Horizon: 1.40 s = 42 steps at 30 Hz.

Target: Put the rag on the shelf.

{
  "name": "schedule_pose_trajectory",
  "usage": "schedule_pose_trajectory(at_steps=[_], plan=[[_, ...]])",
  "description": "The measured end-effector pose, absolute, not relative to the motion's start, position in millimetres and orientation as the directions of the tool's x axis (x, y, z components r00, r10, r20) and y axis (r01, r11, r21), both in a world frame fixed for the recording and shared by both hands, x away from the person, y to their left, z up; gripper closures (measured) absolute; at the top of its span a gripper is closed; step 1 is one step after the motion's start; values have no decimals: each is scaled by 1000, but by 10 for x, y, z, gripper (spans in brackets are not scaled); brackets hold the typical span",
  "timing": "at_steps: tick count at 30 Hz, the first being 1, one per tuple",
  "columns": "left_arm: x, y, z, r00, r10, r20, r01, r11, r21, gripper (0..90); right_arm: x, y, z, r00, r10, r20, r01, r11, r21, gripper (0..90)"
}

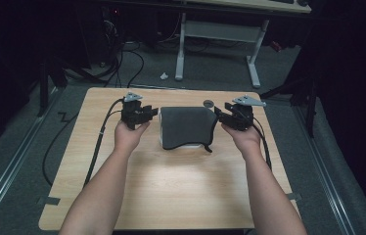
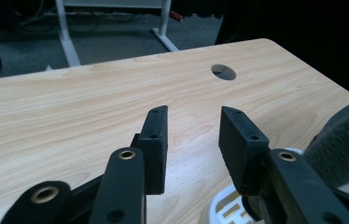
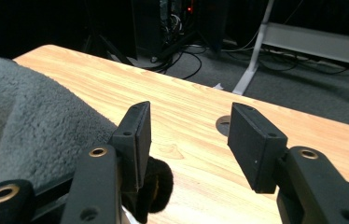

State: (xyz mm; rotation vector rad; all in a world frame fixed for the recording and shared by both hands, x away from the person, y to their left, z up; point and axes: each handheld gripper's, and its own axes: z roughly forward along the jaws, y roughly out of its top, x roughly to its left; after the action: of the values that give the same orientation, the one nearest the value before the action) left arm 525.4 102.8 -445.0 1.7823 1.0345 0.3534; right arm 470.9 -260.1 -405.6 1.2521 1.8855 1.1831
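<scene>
On the wooden table (image 1: 171,186) a grey cloth (image 1: 187,126) lies over a white thing (image 1: 191,145), between the two grippers. Of the white thing I can see only a strip under the near edge of the cloth, so what it is I cannot tell.

The left gripper (image 1: 152,113) is at the left edge of the cloth. In the left gripper view its jaws stand apart with a medium gap, and between them is only bare table. The cloth (image 2: 345,135) is outside the right jaw of this gripper, just beside it, and the picture cuts it at the right edge. Below this jaw a white rim with some brown marks (image 2: 228,210) comes out; the jaw hides most of it. Beyond the jaw tips there is a round hole (image 2: 223,72) in the table.

The right gripper (image 1: 220,114) is at the right edge of the cloth. In the right gripper view its jaws are wide and hold nothing; wood is between them. The cloth (image 3: 28,121) is outside its left jaw, close against it, but if it touches I cannot say. A dark fluffy end (image 3: 156,186) hangs under this jaw and is partly hidden by it. The hole (image 3: 224,125) is beyond the gap, half covered by the right jaw.

The room behind is dark; only white desk legs (image 1: 181,44) and cables on the floor can be made out.
</scene>
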Motion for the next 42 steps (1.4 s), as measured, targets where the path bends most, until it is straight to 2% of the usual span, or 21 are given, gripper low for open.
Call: schedule_pose_trajectory(at_steps=[8, 14, 22, 26, 32, 38, 42], plan=[[5185, 1094, -4454, 585, 783, -210, 482, -127, 867, 615, 4668, -2628, -3982, -378, 926, 3, 384, 154, 911, 481], [5103, 1130, -4437, 590, 792, -158, 463, -171, 870, 612, 4622, -2671, -3959, -365, 931, -15, 394, 170, 903, 475], [4772, 1308, -4503, 581, 802, -136, 428, -160, 890, 577, 4350, -2765, -3972, -361, 931, -48, 388, 197, 901, 471], [4555, 1400, -4633, 589, 793, -155, 446, -159, 881, 558, 4148, -2794, -4075, -356, 932, -76, 384, 220, 897, 463], [4181, 1522, -4863, 594, 795, -124, 459, -207, 864, 553, 3803, -2831, -4299, -355, 930, -98, 387, 242, 890, 451], [3816, 1596, -5064, 618, 776, -126, 483, -249, 839, 536, 3435, -2825, -4613, -356, 929, -102, 408, 252, 877, 437], [3571, 1628, -5117, 636, 759, -140, 505, -271, 819, 522, 3203, -2801, -4853, -352, 933, -67, 451, 233, 862, 427]])
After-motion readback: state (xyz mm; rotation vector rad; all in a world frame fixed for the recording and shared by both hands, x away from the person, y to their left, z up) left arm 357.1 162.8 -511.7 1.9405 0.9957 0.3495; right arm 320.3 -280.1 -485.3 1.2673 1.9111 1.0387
